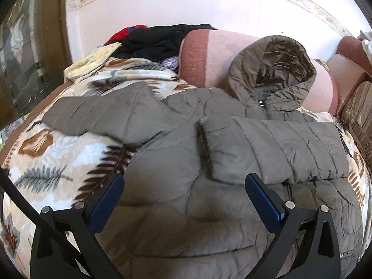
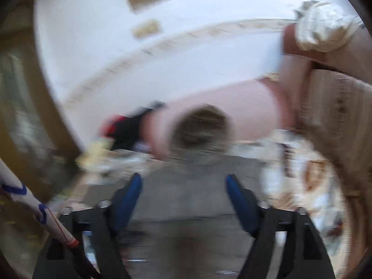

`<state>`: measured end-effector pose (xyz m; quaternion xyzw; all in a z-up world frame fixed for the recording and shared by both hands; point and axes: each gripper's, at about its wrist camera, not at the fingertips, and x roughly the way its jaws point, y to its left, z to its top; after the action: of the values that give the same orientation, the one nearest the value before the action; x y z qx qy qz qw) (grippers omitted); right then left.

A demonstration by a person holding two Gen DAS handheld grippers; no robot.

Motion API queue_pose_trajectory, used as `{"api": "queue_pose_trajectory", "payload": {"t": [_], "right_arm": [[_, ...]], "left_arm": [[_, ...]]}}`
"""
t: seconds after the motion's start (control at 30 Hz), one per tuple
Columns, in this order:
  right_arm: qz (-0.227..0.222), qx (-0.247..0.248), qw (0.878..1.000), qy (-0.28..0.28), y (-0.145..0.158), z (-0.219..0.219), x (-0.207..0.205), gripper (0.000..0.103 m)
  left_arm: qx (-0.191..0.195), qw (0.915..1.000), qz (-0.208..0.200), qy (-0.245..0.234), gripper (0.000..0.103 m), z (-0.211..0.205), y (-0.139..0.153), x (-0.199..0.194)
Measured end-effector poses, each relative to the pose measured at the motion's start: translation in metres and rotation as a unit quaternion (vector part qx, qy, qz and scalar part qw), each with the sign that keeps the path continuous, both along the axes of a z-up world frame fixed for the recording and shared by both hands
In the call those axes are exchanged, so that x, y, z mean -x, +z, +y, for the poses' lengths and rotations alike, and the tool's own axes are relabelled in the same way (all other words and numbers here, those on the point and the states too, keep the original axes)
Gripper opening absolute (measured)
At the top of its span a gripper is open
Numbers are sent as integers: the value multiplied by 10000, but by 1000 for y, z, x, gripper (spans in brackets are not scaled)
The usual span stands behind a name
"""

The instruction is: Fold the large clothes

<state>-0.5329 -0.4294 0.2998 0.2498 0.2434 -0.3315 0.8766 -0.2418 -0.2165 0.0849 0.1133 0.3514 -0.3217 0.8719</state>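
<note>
in the left wrist view a grey-brown quilted hooded jacket (image 1: pixel 186 162) is lying spread across the middle and lower part of the frame, on a leaf-patterned blanket (image 1: pixel 53 148) that is covering the bed. its hood (image 1: pixel 276 62) is resting at upper right against a pink bolster cushion (image 1: pixel 209 53). one sleeve (image 1: pixel 274 148) is lying folded across the jacket's chest at centre right, and the other sleeve (image 1: pixel 93 114) is stretching out toward the left edge. a pile of black and red clothes (image 1: pixel 160 39) is sitting at upper centre, just beside the cushion's left end. the left tool (image 1: pixel 184 183) is hanging over the jacket's lower body with its blue-padded fingers (image 1: pixel 109 197) standing wide apart and nothing between them.

the right wrist view is heavily blurred. the right tool (image 2: pixel 183 186) is showing at the bottom centre, its blue fingers (image 2: pixel 129 200) standing apart and gripping nothing, with the grey jacket (image 2: pixel 186 169) showing behind the gap and the hood (image 2: pixel 202 125) at mid-frame.
</note>
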Motion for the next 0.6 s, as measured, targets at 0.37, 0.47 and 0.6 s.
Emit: {"api": "queue_pose_trajectory", "payload": {"t": [0.37, 0.47, 0.6], "right_arm": [[779, -1288, 9878, -395, -196, -112, -65, 44], [1272, -1194, 9840, -373, -220, -123, -79, 44], [1391, -1587, 9764, -462, -253, -142, -68, 44]], "left_arm": [[-163, 9988, 468, -44, 103, -57, -25, -52], [-561, 9969, 517, -172, 103, -74, -41, -56], [-722, 9942, 762, -233, 103, -81, -62, -62]]}}
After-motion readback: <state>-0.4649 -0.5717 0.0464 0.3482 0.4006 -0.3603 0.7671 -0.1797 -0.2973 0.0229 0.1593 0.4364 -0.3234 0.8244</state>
